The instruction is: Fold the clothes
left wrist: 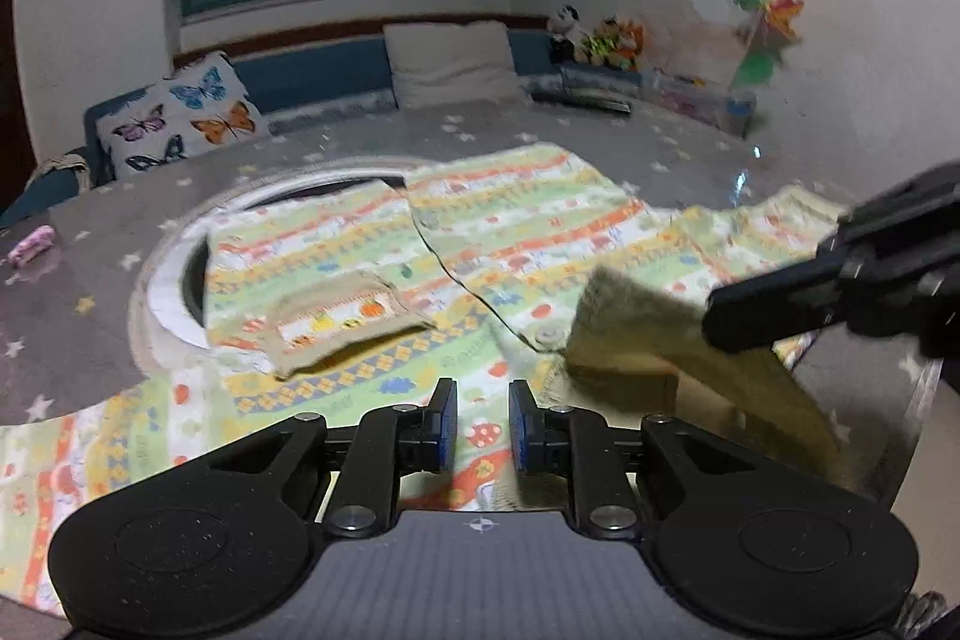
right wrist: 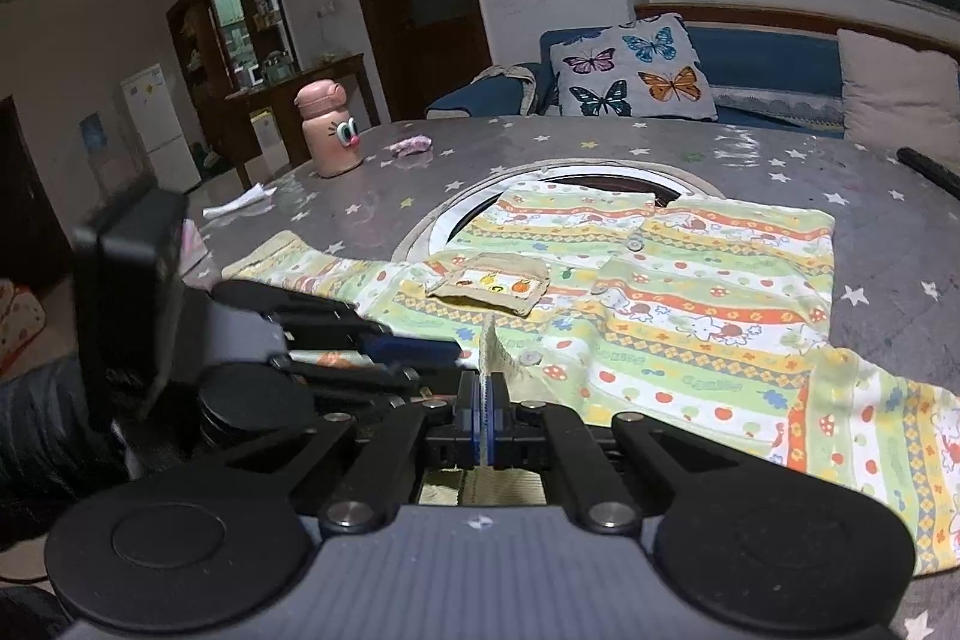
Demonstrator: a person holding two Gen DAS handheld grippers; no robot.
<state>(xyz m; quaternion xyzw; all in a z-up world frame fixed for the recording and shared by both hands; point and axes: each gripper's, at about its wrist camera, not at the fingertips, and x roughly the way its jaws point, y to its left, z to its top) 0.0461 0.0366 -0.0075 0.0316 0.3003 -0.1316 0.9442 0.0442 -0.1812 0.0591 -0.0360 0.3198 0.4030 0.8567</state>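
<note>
A child's patterned shirt point(left wrist: 372, 250) in green, orange and yellow lies spread on the round table point(left wrist: 78, 352), front up, with a beige chest pocket point(left wrist: 336, 322). It also shows in the right wrist view point(right wrist: 690, 304). My left gripper point(left wrist: 483, 427) is open, low over the shirt's bottom hem, with nothing between its pads. My right gripper point(right wrist: 483, 412) is shut on the shirt's beige hem edge point(right wrist: 489, 346) and lifts it. In the left wrist view the right gripper point(left wrist: 714, 322) comes in from the right, holding that raised fold point(left wrist: 624, 316).
A pink cartoon bottle point(right wrist: 329, 130) stands at the far left of the table, with a small pink wrapper point(right wrist: 411, 145) and white paper point(right wrist: 240, 202) near it. A recessed ring point(right wrist: 480, 202) lies under the shirt. A sofa with a butterfly cushion point(right wrist: 633, 67) stands beyond.
</note>
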